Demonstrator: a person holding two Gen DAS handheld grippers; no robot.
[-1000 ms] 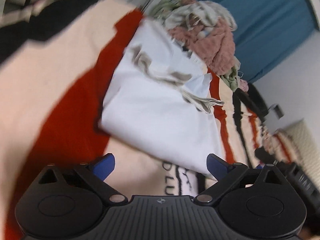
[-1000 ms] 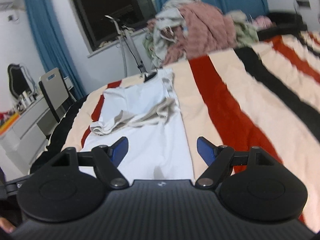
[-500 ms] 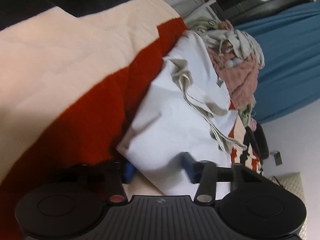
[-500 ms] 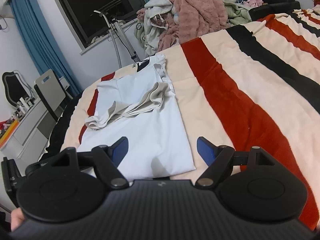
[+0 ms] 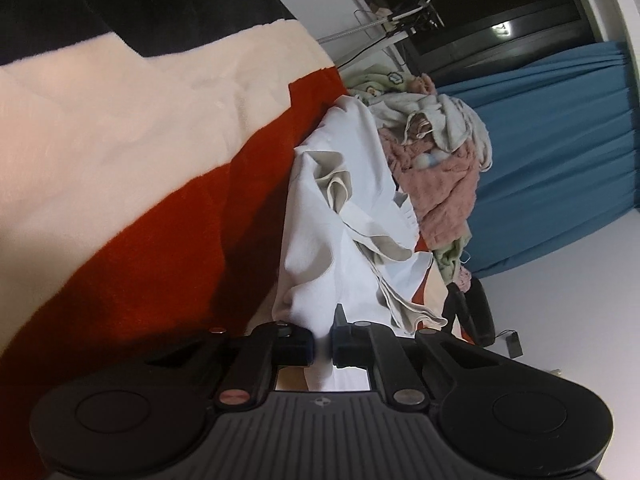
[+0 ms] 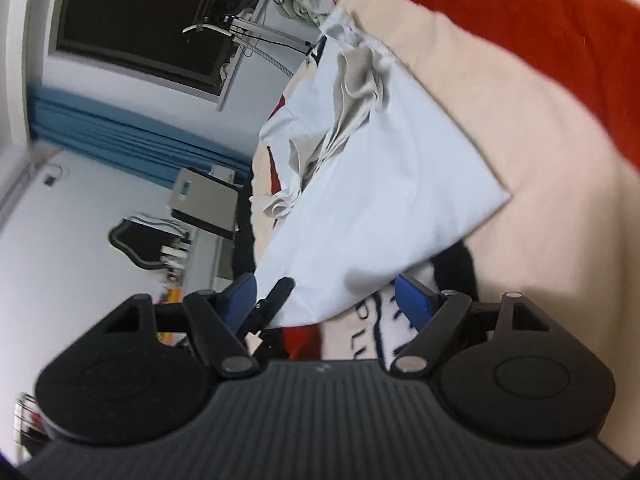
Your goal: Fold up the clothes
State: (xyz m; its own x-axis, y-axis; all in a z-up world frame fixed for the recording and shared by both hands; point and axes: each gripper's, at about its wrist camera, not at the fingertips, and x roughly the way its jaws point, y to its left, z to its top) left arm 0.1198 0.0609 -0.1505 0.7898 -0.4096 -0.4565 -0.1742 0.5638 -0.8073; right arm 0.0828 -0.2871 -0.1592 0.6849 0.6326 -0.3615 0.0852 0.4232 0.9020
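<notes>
A white T-shirt (image 5: 324,248) with beige sleeves (image 5: 340,188) lies on a striped blanket (image 5: 120,128). My left gripper (image 5: 322,346) is shut on the shirt's near hem corner, and the cloth bunches up between its blue pads. In the right wrist view the same shirt (image 6: 384,184) spreads out ahead, its beige sleeve (image 6: 360,80) crumpled on top. My right gripper (image 6: 326,298) is open, its pads astride the shirt's near edge. The other gripper's black finger (image 6: 272,296) shows at that edge.
A heap of pink and pale clothes (image 5: 436,160) lies beyond the shirt at the blanket's far end. Blue curtains (image 5: 560,136), a dark window (image 6: 136,16) and a metal rack (image 6: 248,28) stand behind. A chair (image 6: 204,200) and a desk stand off the bed's side.
My left gripper has closed on the shirt's near corner. My right gripper has rolled sideways and come down to the shirt's near edge, still open.
</notes>
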